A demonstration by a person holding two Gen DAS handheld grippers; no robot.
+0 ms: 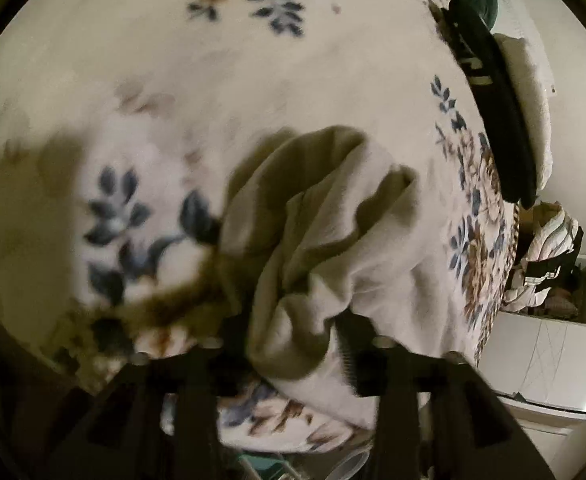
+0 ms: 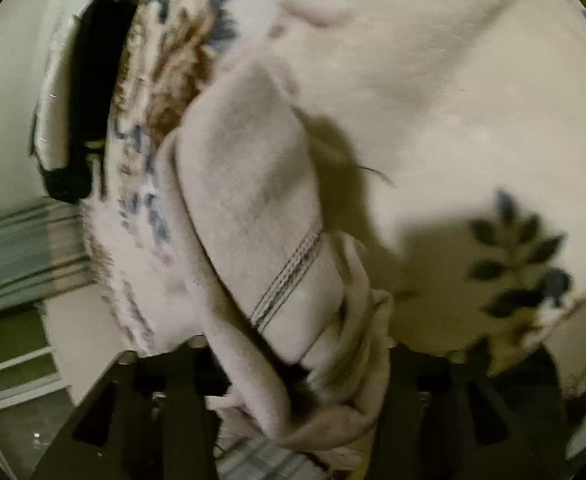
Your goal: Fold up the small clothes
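A small cream-white garment [image 1: 325, 240] hangs bunched and creased over a floral blanket [image 1: 173, 80] on the bed. My left gripper [image 1: 293, 356] is shut on one edge of the garment, which spills out between its black fingers [image 1: 367, 364]. In the right wrist view the same garment [image 2: 253, 208] shows a grey striped band [image 2: 289, 280]. My right gripper [image 2: 301, 376] is shut on its gathered end, with cloth wrapped between the fingers [image 2: 397, 392]. Both views are motion-blurred.
The blanket [image 2: 453, 80] has blue leaf and brown flower prints. A black band [image 1: 501, 120] runs along the bed edge. A white drawer unit [image 1: 545, 360] with piled clothes [image 1: 549, 264] stands right of the bed. A striped rug [image 2: 21, 248] lies on the floor.
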